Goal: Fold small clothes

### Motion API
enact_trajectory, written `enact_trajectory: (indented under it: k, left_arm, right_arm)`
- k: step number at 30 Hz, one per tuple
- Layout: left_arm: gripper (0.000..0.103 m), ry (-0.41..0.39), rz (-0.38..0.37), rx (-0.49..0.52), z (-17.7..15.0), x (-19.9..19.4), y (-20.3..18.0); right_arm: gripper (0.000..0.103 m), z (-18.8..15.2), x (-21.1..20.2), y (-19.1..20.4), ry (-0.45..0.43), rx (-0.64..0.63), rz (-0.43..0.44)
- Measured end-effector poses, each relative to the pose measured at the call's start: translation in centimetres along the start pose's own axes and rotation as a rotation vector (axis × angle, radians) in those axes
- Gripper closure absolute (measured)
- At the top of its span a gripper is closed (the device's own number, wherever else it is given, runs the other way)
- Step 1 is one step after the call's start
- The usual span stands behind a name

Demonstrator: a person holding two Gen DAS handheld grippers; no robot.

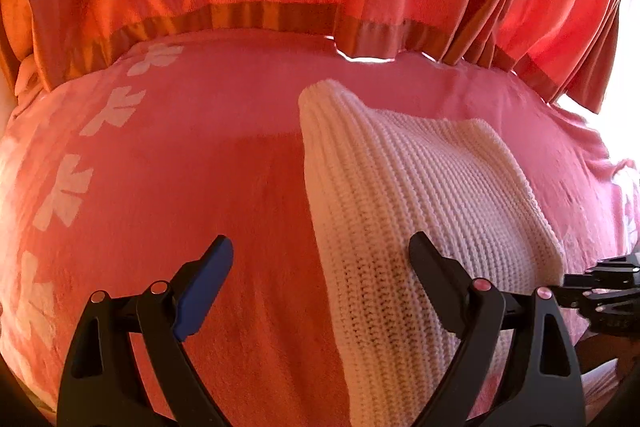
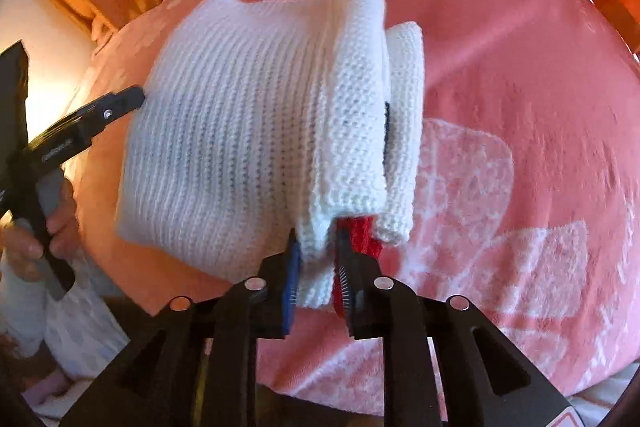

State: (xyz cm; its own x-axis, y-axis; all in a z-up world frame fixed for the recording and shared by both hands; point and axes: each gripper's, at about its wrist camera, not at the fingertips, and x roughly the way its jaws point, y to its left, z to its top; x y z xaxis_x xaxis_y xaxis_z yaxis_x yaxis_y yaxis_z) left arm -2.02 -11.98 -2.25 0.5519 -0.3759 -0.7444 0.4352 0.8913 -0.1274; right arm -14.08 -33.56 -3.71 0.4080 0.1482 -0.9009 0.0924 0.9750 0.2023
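Your right claw [image 2: 316, 247] is pinched on the near edge of the white knit [image 2: 248, 131], which lies part-folded on the pink blanket [image 2: 520, 107] — carry that edge over evenly. Left claw [image 1: 320, 247] gapes wide, holding nothing, straddling the knit's side — use it to pin the fold.

No legible text; left gripper [image 2: 120, 103] print too blurred.

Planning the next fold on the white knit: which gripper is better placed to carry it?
Right. The right gripper is already clamped on the near edge of the white knit garment; the left gripper stands wide open, one finger over the knit, gripping nothing.
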Motion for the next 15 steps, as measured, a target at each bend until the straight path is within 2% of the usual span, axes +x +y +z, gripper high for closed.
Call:
enact_trajectory:
  k: [3,5,7,10,14,15]
  left_arm:
    - [0.016,0.001,0.0,-0.008,0.1,0.0,0.1]
    - [0.016,0.0,0.006,-0.005,0.2,0.1,0.0]
    - [0.016,0.005,0.007,-0.009,0.2,0.3,0.1]
    - [0.016,0.013,0.005,-0.014,0.2,0.5,0.2]
    - [0.015,0.013,0.006,-0.008,0.2,0.6,0.2]
    - [0.015,0.014,0.006,-0.005,0.2,0.7,0.1]
  right_arm:
    - [0.073,2.4,-2.8,1.2,-0.105,-0.031,0.001]
    - [0.066,4.3,-3.5,1.7,-0.137,-0.047,0.0]
    - [0.05,6.7,-2.7,1.9,-0.149,-0.063,-0.034]
    - [0.049,8.8,-0.3,1.1,-0.122,-0.023,-0.04]
    - [0.052,9.6,3.8,-0.5,-0.047,0.062,0.023]
    - [0.073,9.5,4.4,-0.7,-0.035,0.076,0.058]
